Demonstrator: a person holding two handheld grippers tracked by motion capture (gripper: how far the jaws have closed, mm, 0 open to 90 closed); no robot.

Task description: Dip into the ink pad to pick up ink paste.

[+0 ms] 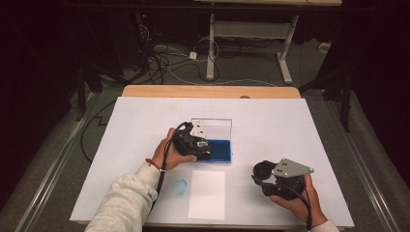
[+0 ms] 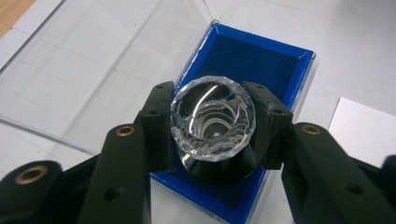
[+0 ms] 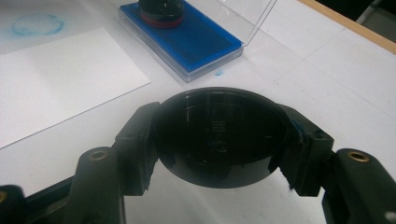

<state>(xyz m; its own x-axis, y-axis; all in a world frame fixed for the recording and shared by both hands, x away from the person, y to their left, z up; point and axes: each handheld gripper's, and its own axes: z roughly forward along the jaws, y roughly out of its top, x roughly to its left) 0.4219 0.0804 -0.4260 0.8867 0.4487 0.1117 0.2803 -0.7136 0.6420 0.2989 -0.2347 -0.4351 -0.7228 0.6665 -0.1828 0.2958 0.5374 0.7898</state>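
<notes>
A faceted clear stamp (image 2: 213,122) is clamped between the jaws of the left gripper (image 1: 195,144) and held down on the blue ink pad (image 2: 254,60), whose clear lid (image 1: 212,126) stands raised. A round black cap (image 3: 219,135) is gripped by the right gripper (image 1: 278,179), beside the white paper (image 1: 207,194)

Left hand-held gripper (image 1: 202,143) clamped shut; right hand-held gripper (image 1: 263,176) clamped, low.
</notes>
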